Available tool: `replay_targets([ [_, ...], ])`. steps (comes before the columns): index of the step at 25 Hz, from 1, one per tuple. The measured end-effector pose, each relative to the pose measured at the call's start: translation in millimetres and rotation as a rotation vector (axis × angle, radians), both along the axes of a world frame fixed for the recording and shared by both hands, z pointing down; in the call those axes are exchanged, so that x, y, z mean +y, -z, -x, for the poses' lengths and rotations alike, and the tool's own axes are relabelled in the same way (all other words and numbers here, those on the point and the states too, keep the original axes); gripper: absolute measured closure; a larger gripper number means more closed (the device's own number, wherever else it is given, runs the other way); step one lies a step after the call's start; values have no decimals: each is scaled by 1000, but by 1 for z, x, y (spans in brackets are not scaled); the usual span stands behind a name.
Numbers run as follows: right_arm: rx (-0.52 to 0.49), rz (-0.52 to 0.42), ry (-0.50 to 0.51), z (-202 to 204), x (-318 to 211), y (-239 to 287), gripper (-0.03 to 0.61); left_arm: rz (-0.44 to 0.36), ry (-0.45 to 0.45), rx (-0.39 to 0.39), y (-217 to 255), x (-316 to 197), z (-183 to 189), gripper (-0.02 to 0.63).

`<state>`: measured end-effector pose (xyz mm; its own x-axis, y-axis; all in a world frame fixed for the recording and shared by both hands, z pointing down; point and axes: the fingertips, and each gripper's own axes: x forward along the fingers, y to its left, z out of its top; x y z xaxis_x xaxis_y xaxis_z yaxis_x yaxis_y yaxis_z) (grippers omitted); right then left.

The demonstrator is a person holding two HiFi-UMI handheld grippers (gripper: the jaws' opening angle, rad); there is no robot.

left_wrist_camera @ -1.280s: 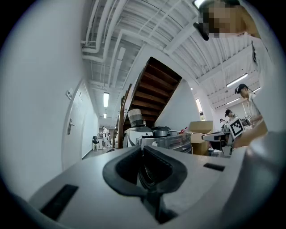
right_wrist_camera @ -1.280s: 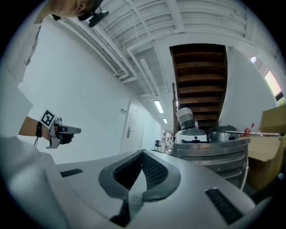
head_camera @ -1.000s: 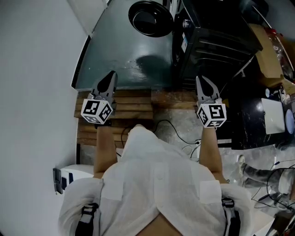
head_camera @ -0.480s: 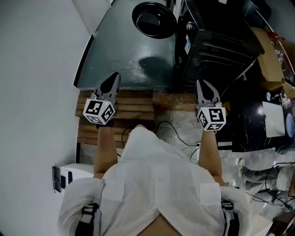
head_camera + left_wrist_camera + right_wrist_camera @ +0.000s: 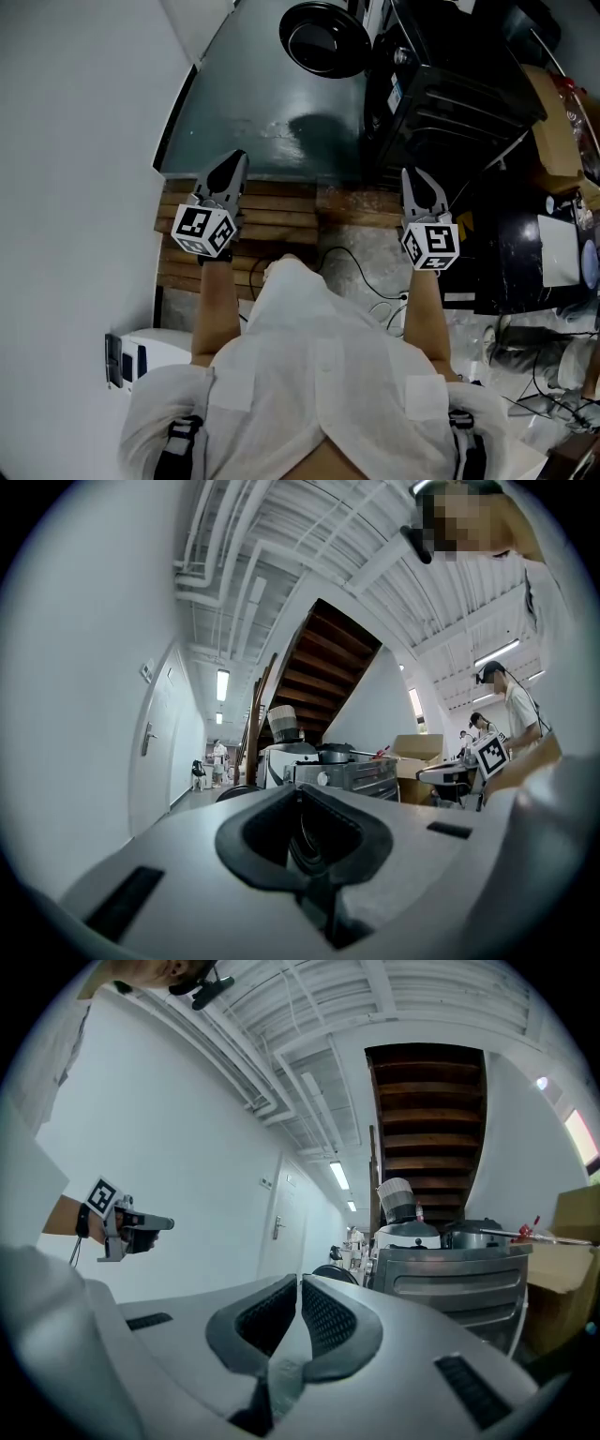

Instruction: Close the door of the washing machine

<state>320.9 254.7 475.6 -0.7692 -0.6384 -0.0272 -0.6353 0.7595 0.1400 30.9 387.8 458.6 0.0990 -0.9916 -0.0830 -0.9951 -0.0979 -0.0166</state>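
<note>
Head view: the left gripper (image 5: 238,156) and right gripper (image 5: 411,172), both clenched and empty, point toward the round black washing machine door (image 5: 323,37), which stands open well ahead between them. The left gripper view, then the right gripper view, show jaws together with nothing between. Such narrow tips might skid off the door, leaving it unlatched. The dark washing machine (image 5: 450,84) carries a label too small to read.

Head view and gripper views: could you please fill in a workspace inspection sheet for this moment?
Surface: dark floor, wooden slats nearest the person.
Job's things: washing machine, its round door standing open.
Clutter: cardboard box at right.
Tools: left tool and right tool both shut, empty, touching nothing.
Cables: loose cable on the floor.
Surroundings: white wall at left, staircase beyond.
</note>
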Motion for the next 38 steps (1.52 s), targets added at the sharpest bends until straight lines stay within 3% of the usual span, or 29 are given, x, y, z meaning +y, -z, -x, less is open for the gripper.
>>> replay_targets([
  [14,33,38,-3,52,-41,-14,546,-2,-14,21,-4,-43,49,589],
  [23,34,68,-54,130,-92,17,546,38,-62,26,18,-103,139,589],
  [31,30,80,-145,196,-115,61,546,68,-93,17,60,-123,232,589],
  [38,44,82,-153,228,-124,68,546,62,-117,20,69,-145,265,589],
])
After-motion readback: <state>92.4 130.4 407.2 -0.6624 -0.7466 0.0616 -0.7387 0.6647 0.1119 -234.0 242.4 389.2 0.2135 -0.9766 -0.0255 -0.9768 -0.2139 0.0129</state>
